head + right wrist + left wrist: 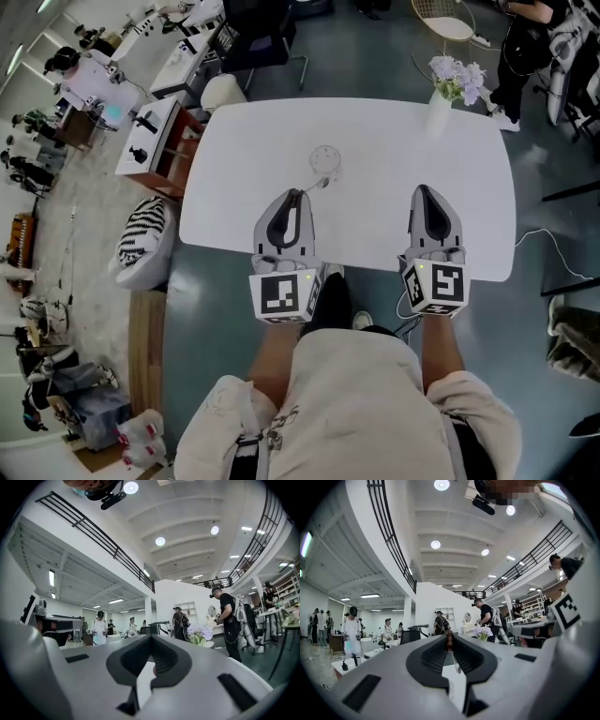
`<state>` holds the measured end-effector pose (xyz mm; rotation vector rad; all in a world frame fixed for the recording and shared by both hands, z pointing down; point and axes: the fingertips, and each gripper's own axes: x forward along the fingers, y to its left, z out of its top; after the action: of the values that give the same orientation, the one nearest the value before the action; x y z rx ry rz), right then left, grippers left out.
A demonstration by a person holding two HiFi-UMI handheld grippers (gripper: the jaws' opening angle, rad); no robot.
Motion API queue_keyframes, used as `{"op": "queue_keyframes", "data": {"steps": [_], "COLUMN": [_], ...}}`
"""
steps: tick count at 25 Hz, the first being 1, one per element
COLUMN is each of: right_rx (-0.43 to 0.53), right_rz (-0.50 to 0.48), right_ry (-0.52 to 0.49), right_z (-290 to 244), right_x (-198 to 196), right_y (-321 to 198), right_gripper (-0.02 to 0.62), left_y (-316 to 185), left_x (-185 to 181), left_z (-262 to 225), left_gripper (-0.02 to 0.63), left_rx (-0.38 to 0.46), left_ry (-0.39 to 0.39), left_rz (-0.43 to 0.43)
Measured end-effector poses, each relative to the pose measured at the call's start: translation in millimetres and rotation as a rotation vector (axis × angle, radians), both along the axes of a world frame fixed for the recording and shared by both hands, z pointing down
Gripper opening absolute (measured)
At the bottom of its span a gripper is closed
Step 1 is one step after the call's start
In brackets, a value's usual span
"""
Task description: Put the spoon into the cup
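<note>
Fingers [427, 656] of the left gripper [296, 195] are closed on a thin thing. It reads as the spoon [449, 638], with a dark reddish end showing right at their tips. In the head view a slim bright part runs from those tips toward the cup [325, 158]. The cup is a clear glass standing upright on the white bench [375, 220], just ahead of the left gripper and slightly to its right. It is hard to make out against the white top. The right gripper [423, 191] hangs over the near side of the bench, well apart from the cup, with its fingers together and nothing between them.

The step in hand looks like the carry: the spoon is gripped and close to the cup but not yet over its mouth, and nothing is inside the glass.

The next move calls for bringing the spoon's free end above the rim and tipping it downward. The fingers should part only once it is inside. The light glass could tip if nudged.
</note>
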<state>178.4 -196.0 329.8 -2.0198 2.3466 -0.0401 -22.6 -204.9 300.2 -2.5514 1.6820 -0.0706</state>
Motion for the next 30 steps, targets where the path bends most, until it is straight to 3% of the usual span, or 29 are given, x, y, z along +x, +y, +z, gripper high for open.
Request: {"op": "queue_keyframes", "data": {"steps": [13,30], "right_rx": [-0.059,-0.247], "right_rz": [0.007,-0.030], "right_ry": [0.026,0.090], "right_z": [14,108], "right_x": [-32,-86], "right_y": [-111,-212], "right_gripper": [-0.012,-0.012], "left_y": [-114,-210], "left_x": [-21,-38], "left_z": [23,146], "left_gripper": [0.038,0.038], "left_rx": [-0.072,-0.309], "left_ry": [0.026,0.060], "left_rz": [0.046,0.127]}}
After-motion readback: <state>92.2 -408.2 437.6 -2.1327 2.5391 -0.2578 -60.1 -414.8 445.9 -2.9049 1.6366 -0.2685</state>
